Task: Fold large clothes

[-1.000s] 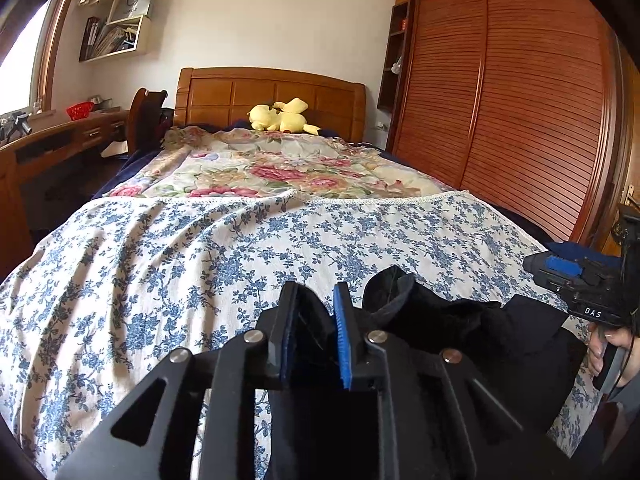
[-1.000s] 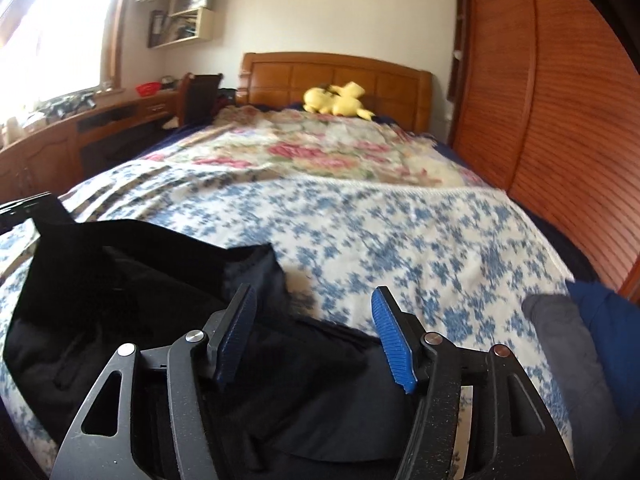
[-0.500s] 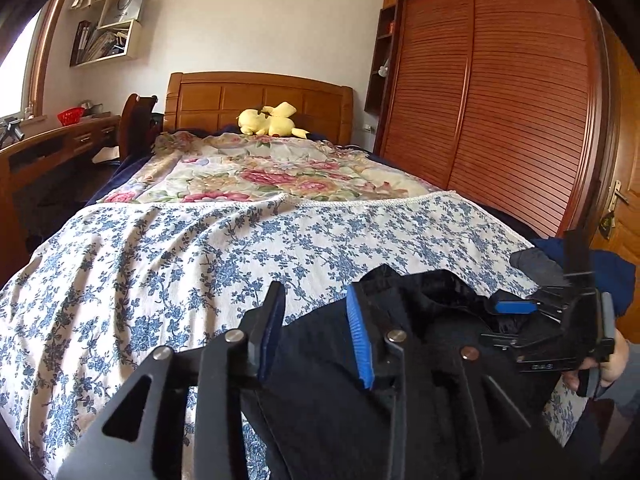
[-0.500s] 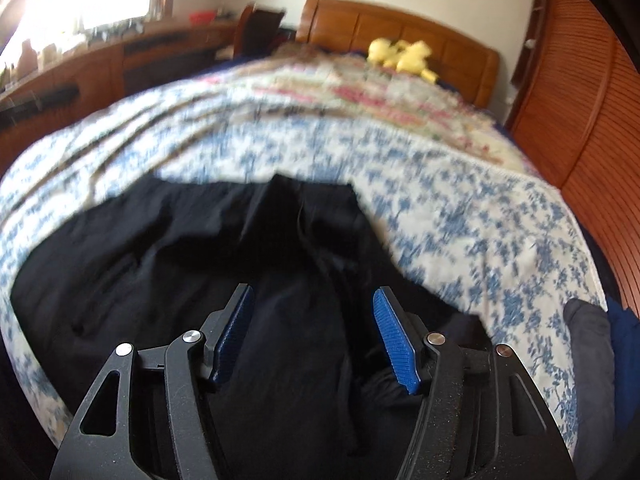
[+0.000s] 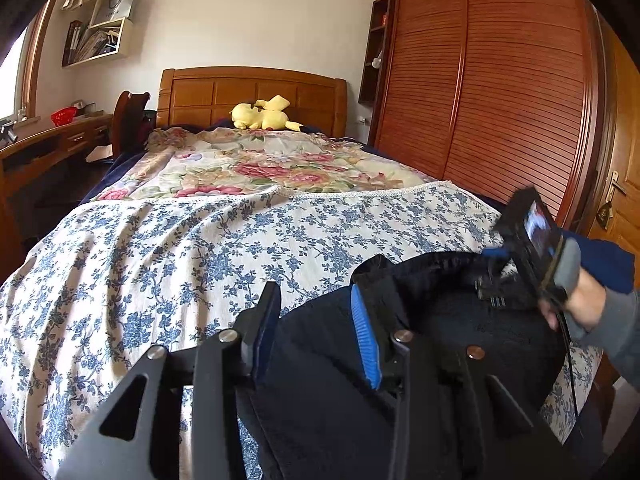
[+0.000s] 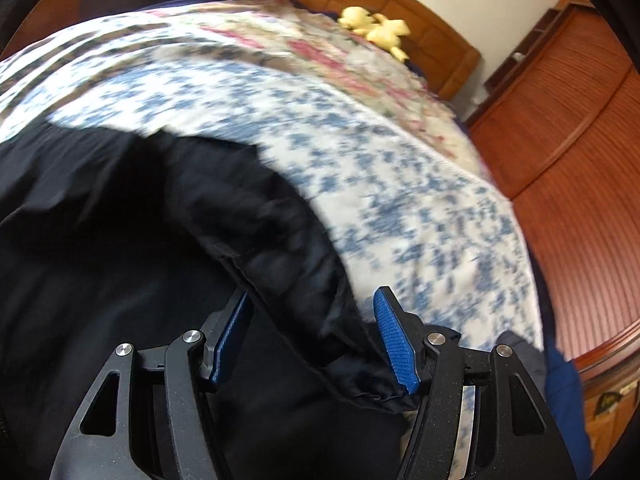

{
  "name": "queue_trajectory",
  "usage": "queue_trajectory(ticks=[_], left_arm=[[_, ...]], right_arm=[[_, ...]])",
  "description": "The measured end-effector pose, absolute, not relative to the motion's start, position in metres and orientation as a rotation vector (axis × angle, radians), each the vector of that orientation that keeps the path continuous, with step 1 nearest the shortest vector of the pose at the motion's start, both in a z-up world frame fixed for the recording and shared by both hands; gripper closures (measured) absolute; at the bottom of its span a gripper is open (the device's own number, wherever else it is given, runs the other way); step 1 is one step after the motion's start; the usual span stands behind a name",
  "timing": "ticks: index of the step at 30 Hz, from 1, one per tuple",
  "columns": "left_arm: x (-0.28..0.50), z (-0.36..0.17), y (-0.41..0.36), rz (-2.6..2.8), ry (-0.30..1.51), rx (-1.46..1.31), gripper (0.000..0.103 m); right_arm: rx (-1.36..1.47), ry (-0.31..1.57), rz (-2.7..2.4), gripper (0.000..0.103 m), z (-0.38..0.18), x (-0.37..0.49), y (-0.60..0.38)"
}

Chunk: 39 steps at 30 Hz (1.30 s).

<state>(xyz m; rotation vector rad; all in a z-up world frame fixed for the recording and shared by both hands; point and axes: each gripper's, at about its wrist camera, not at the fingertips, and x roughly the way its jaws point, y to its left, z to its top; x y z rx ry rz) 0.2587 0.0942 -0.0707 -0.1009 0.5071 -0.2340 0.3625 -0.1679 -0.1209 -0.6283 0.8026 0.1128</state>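
A large black fabric garment (image 5: pixel 328 380) lay at the near end of the bed's blue-flowered white cotton sheet (image 5: pixel 168 248). The left gripper (image 5: pixel 316 320) hovered with fingers apart over it; the right gripper (image 6: pixel 314 338) likewise gaped above its hem. No writing was legible anywhere.

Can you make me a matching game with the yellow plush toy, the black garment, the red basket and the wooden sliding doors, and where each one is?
Things:
1. yellow plush toy
2. black garment
3. red basket
4. wooden sliding doors

Places:
A. on the desk
B. right of the bed
C. by the headboard
D. on the blue-flowered sheet

Pairs: 1-C, 2-D, 3-A, 4-B
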Motion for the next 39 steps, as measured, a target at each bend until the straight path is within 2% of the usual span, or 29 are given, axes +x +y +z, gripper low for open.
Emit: queue_trajectory(ticks=[5, 9, 26, 28, 29, 32, 36, 39], left_arm=[[0.265, -0.076, 0.091, -0.244, 0.525, -0.097, 0.068], [0.268, -0.079, 0.089, -0.254, 0.535, -0.101, 0.068], [0.281, -0.102, 0.079, -0.256, 0.609, -0.081, 0.067], [0.282, -0.103, 0.078, -0.257, 0.614, -0.081, 0.067], [0.282, -0.104, 0.078, -0.258, 0.616, -0.081, 0.067], [0.283, -0.104, 0.074, -0.27, 0.623, -0.079, 0.067], [0.283, -0.103, 0.068, -0.28, 0.625, -0.076, 0.067], [0.281, -0.103, 0.062, -0.288, 0.632, -0.063, 0.067]], right_arm=[[-0.516, 0.72, -0.022, 0.039, -0.087, 0.387, -0.199], [-0.452, 0.755, 0.034, 0.039, -0.085, 0.391, -0.216], [-0.136, 1.103, 0.134, 0.04, -0.17, 0.436, -0.272], [-0.112, 1.106, 0.179, 0.068, -0.169, 0.435, -0.272], [-0.142, 1.095, 0.176, 0.099, -0.167, 0.434, -0.269], [-0.237, 0.975, 0.184, 0.102, -0.149, 0.42, -0.261], [-0.211, 0.743, 0.139, 0.103, -0.104, 0.401, -0.27], [-0.222, 0.769, -0.049, 0.103, -0.102, 0.412, -0.286]])
